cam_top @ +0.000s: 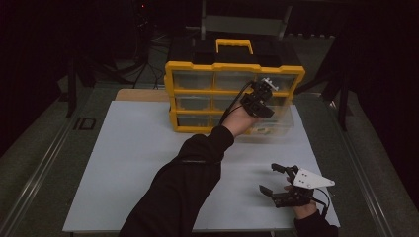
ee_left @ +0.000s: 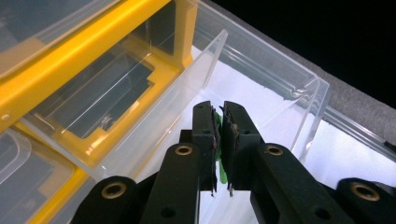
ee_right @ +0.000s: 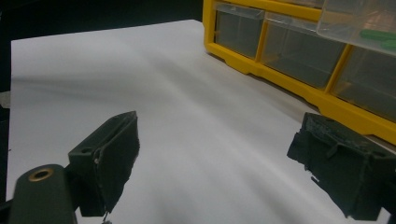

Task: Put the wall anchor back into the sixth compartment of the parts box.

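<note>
My left gripper (ee_left: 218, 140) hangs over a pulled-out clear drawer (ee_left: 261, 93) at the lower right of the yellow organizer (cam_top: 232, 94), which stands at the far edge of the white mat (cam_top: 143, 158). Its jaws are pinched nearly together on a thin green piece (ee_left: 217, 122), held above the drawer's open top. My right gripper (cam_top: 277, 178) rests low on the mat near the front right corner, well apart from the organizer, jaws spread wide with nothing between them.
</note>
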{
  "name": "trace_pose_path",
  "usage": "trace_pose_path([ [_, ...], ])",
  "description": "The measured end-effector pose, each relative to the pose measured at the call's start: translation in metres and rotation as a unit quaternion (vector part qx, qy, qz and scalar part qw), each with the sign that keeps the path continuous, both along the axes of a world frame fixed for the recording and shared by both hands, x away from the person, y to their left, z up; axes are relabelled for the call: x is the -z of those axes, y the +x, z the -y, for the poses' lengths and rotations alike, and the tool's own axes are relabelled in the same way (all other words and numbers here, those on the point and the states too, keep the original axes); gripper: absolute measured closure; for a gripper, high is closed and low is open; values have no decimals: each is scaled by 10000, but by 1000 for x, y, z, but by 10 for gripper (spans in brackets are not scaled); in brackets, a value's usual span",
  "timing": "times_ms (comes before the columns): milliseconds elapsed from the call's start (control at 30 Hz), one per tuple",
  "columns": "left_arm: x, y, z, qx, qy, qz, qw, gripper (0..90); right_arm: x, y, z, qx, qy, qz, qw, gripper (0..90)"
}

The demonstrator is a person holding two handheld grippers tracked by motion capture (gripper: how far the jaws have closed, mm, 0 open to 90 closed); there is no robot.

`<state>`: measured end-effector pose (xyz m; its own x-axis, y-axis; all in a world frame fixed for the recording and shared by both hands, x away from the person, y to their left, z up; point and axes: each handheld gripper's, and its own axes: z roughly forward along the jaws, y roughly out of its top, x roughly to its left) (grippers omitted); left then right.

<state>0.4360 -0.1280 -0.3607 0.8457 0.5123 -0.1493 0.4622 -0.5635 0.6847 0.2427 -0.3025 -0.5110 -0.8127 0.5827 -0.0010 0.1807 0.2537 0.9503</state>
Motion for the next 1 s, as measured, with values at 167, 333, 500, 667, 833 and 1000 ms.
trace_pose_path([
  [167,-5,-1,-2,-7,-167,-34,9999,631,0,0,0,-1,-4,-10,10000,128],
  [333,-13,-6,-5,-39,-184,37,9998,439,1,0,0,11,-12,-33,10000,128],
  [500,-16,-8,-8,-146,-136,52,9998,279,1,0,0,5,-25,-27,10000,128],
  [667,-19,-13,-16,-92,-183,51,9998,125,1,0,0,17,-30,-28,10000,128],
  [833,-20,-18,-26,57,-338,-33,9994,9,1,1,-2,0,-44,-14,10000,128],
  [1000,-20,-22,-37,94,-390,-19,9992,0,1,1,-3,-12,-62,-11,10000,128],
])
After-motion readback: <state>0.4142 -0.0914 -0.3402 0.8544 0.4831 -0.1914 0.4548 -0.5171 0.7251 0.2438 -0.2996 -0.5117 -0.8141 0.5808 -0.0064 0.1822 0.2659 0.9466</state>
